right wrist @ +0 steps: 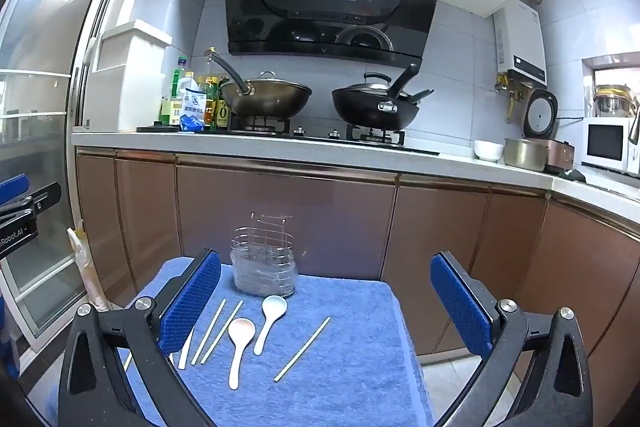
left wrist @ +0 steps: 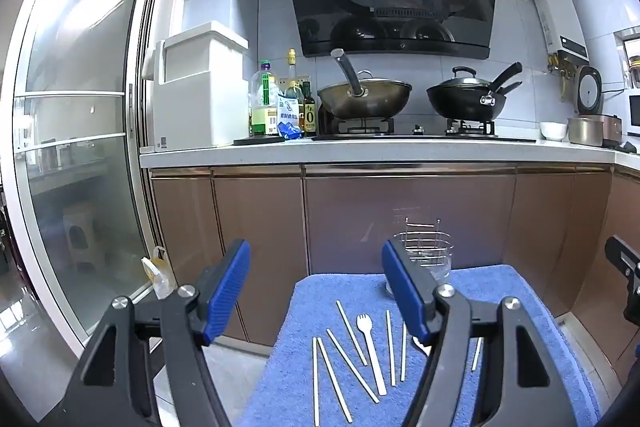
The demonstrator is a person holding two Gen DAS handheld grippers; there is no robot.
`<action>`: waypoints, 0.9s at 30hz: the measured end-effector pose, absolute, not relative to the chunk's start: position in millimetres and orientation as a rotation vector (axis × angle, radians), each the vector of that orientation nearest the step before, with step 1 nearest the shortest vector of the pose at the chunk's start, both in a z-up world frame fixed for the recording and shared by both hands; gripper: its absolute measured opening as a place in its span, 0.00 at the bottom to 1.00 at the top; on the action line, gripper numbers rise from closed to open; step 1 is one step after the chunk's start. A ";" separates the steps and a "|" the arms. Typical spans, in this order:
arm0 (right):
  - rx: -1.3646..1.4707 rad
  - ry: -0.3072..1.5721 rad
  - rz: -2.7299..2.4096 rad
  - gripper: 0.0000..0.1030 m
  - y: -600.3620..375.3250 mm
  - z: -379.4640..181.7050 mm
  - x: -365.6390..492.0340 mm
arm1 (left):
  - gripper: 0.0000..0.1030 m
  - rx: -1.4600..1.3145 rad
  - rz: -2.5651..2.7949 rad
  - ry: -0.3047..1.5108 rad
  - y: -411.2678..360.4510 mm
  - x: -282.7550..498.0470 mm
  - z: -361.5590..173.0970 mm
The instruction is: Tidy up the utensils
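A blue towel (left wrist: pixel 500 307) (right wrist: pixel 352 347) covers a small table. On it lie several pale chopsticks (left wrist: pixel 352 365) (right wrist: pixel 303 349), a white fork (left wrist: pixel 370 343) and two white spoons (right wrist: pixel 239 345) (right wrist: pixel 270 319). A wire utensil holder (left wrist: pixel 430 251) (right wrist: pixel 264 267) with a clear liner stands at the towel's far edge. My left gripper (left wrist: pixel 316 291) is open and empty above the towel's left side. My right gripper (right wrist: pixel 326 301) is open and empty above the spoons. Each gripper's edge shows in the other's view.
Beyond the table runs a brown cabinet front (right wrist: pixel 320 219) under a white counter (left wrist: pixel 360 149) with two woks (left wrist: pixel 364 99) (right wrist: pixel 374 107), bottles and a rice cooker (right wrist: pixel 540 131). A glass sliding door (left wrist: pixel 80 127) stands at left. A plastic bag (left wrist: pixel 158 275) lies on the floor.
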State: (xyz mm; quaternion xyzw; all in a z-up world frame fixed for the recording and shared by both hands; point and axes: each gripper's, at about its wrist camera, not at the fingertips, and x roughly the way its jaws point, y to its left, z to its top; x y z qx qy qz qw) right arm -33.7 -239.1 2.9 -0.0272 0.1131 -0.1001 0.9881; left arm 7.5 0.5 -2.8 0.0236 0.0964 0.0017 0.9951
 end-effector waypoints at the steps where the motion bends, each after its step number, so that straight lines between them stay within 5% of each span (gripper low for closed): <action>1: -0.055 0.228 -0.204 1.00 -239.4 2.5 -33.4 | 0.65 0.051 0.006 0.190 0.0 7.5 -3.0; 27: -0.027 0.261 -0.221 1.00 -254.0 -12.4 -25.8 | 0.65 0.060 -0.021 0.247 -5.9 20.8 -7.7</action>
